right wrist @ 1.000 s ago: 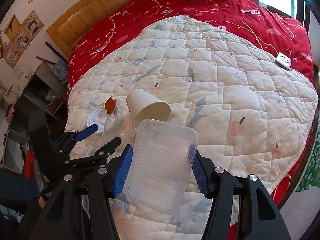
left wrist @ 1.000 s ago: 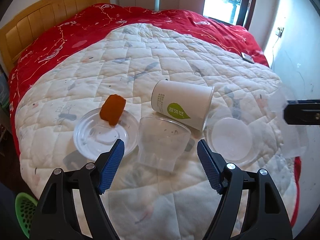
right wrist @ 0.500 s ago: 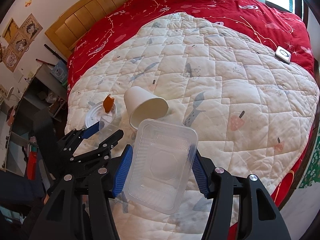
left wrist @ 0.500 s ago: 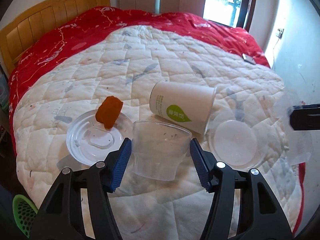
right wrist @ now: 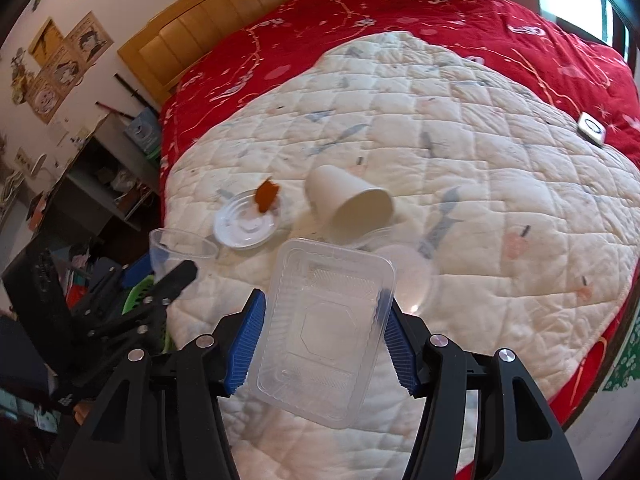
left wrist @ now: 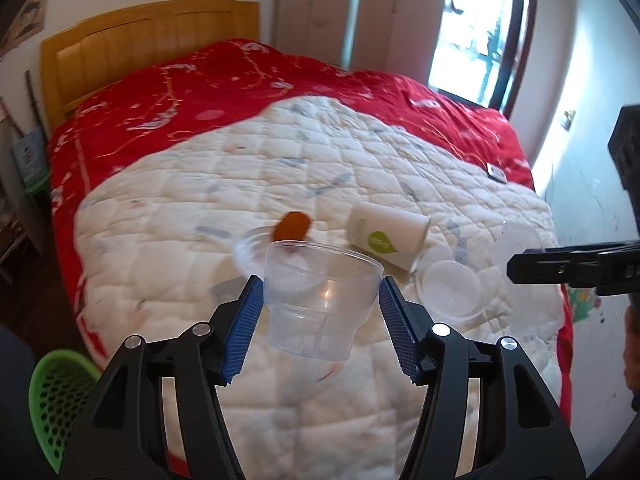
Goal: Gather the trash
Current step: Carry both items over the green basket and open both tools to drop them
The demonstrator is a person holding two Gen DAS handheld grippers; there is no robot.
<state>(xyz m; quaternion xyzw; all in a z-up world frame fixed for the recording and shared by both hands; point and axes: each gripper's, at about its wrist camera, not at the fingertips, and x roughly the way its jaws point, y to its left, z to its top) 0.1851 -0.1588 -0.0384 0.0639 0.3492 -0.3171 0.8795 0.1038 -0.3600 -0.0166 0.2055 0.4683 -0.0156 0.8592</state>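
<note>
My left gripper is shut on a clear plastic cup and holds it above the bed; the cup also shows in the right wrist view. My right gripper is shut on a clear rectangular plastic container, held above the bed's near edge. On the white quilt lie a tipped white paper cup, a clear round lid with an orange scrap on it, and a clear round bowl.
A green mesh basket stands on the floor at the bed's left, also seen in the right wrist view. A small white device lies on the red blanket. A wooden headboard and a desk stand behind.
My left gripper closed on the clear cup and lifted it off the quilt, pulling back and up. My right gripper kept hold of the container and rose slightly.
</note>
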